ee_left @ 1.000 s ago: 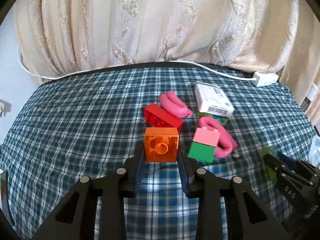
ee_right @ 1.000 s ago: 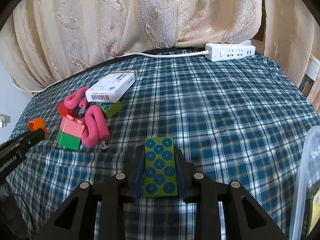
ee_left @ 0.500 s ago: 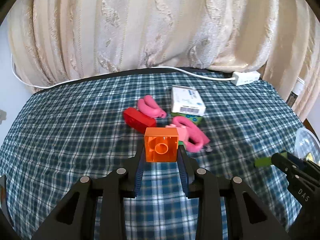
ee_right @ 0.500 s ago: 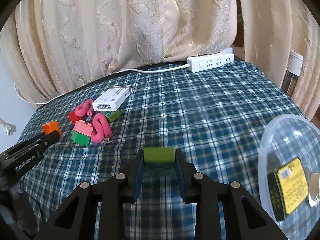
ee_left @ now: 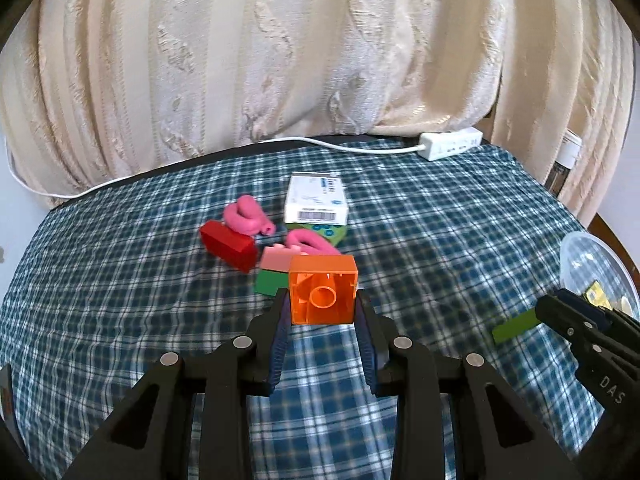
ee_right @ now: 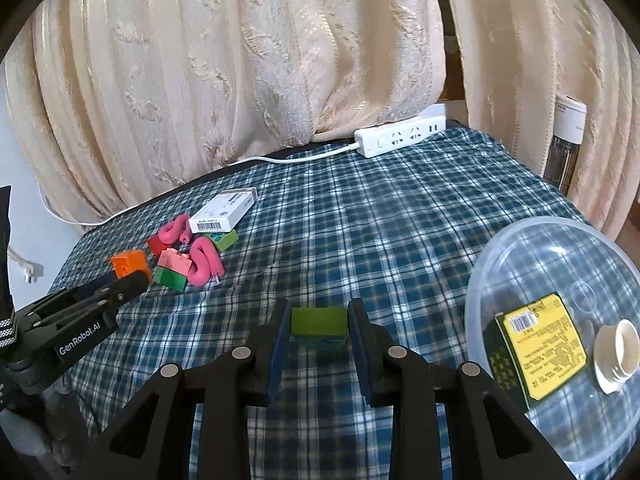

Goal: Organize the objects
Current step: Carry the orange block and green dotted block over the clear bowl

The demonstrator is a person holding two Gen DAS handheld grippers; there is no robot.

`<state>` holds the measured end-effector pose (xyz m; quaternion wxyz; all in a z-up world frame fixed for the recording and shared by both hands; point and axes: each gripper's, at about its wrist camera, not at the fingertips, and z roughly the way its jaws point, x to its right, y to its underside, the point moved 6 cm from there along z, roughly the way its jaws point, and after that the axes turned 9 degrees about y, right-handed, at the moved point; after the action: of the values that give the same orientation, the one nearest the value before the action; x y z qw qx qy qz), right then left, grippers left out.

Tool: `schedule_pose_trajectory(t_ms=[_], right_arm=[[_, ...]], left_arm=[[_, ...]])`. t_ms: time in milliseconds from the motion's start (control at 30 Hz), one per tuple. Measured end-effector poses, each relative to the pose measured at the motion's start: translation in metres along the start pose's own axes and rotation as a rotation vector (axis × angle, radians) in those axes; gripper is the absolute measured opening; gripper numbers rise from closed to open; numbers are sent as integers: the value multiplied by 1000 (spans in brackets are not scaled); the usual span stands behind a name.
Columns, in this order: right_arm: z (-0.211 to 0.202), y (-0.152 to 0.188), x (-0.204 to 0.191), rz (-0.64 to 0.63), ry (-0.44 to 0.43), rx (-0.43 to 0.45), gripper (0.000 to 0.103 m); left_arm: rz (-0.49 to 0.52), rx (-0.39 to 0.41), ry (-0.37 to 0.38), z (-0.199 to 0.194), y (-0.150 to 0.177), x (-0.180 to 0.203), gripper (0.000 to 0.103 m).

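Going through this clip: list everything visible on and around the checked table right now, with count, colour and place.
orange block: 1, orange, clamped in the left gripper.
green block: 1, green, clamped in the right gripper.
red block: 1, red, left edge of the pile.
pink-on-green block: 1 stack, pink over green, front of the pile.
foam curlers: 2, pink, in the pile.
dotted green block: 1, green with blue dots, under the white box.
white box: 1, white, back of the pile.
clear bowl: 1, transparent, table's right edge.
yellow box: 1, yellow, in the bowl.
small cup: 1, cream, in the bowl.
power strip: 1, white, far edge.
tablecloth: 1, blue check.
curtain: cream, behind.
left gripper: black, shut.
right gripper: black, shut.
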<state>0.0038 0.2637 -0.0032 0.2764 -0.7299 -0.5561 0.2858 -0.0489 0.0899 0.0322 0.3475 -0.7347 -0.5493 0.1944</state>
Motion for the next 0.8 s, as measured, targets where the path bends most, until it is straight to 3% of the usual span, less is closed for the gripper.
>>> schedule_pose_trajectory(t_ms=[400,800], right_arm=[[-19,-3,25,49,-19,39,31],[-45,-11,69,119,16,99,31]], left_arm=[[58,-15,19,3,-2,33,32],[134,-29,57,9,-4,80,32]])
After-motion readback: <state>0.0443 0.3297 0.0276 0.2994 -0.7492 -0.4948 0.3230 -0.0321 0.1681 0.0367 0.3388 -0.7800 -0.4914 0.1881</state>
